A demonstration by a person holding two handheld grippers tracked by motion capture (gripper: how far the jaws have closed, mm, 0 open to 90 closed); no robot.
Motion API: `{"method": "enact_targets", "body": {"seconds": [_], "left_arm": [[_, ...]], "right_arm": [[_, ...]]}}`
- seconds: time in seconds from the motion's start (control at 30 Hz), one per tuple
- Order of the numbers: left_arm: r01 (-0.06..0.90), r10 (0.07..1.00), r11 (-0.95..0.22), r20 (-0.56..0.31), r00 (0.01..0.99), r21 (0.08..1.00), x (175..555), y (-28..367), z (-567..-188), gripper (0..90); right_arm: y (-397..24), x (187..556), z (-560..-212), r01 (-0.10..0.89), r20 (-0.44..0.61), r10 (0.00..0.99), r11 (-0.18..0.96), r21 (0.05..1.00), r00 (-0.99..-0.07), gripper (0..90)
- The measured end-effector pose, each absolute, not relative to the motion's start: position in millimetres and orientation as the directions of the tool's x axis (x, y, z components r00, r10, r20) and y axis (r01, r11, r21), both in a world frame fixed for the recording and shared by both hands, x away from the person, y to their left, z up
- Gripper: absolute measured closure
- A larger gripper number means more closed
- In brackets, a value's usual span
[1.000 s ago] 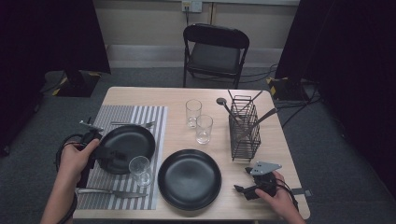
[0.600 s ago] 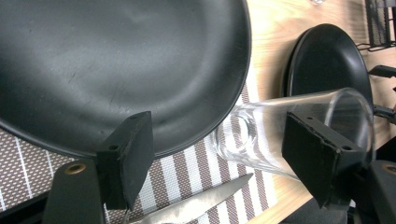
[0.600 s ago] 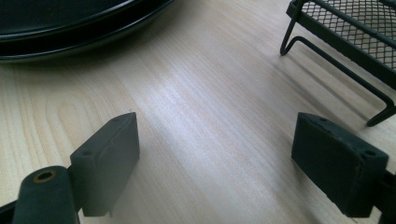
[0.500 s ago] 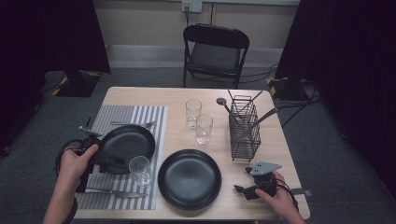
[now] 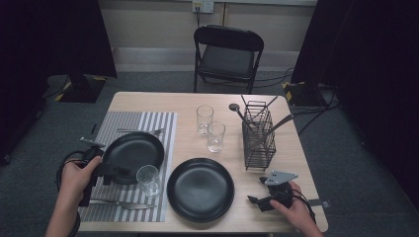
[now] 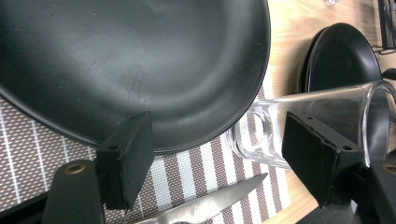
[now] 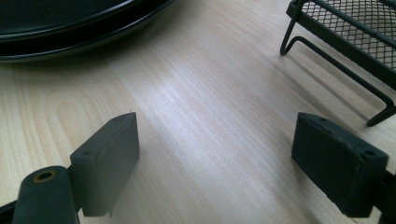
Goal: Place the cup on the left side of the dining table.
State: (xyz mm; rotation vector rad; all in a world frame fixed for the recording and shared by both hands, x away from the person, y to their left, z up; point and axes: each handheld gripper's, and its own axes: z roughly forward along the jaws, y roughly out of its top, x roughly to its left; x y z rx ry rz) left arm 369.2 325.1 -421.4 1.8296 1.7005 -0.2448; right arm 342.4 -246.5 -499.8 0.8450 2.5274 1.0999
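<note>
My left gripper (image 5: 124,174) is open and lies low over the striped placemat (image 5: 118,123), at the near rim of the black plate (image 5: 133,150), pointing at a small empty glass (image 5: 148,180). In the left gripper view its left jaw sits under the plate (image 6: 135,70) rim and its right jaw stands just in front of the glass (image 6: 280,126), with nothing gripped by the left gripper (image 6: 219,158). My right gripper (image 5: 261,201) rests open near the table's front right; the right gripper (image 7: 215,158) has bare wood between its jaws.
A second black plate (image 5: 200,187) lies at the front centre. Two tall glasses (image 5: 210,127) stand mid-table beside a wire utensil basket (image 5: 259,136). A knife (image 5: 118,203) lies at the mat's near edge and a fork (image 5: 141,131) beyond the plate. A chair (image 5: 227,52) faces the far side.
My left gripper has swung from the plate's left side down to its near rim, toward the small glass. The right gripper has stayed put.
</note>
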Motion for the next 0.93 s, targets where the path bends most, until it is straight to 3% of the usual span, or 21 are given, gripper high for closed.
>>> {"method": "enact_targets", "body": {"seconds": [0.93], "left_arm": [[0.939,0.853,0.033,-0.499,0.152,0.342,355,339,-427,23.5]], "right_arm": [[-246,341,-500,0.412,-0.006,0.610,0.542,0.732,-0.792,14.2]]}}
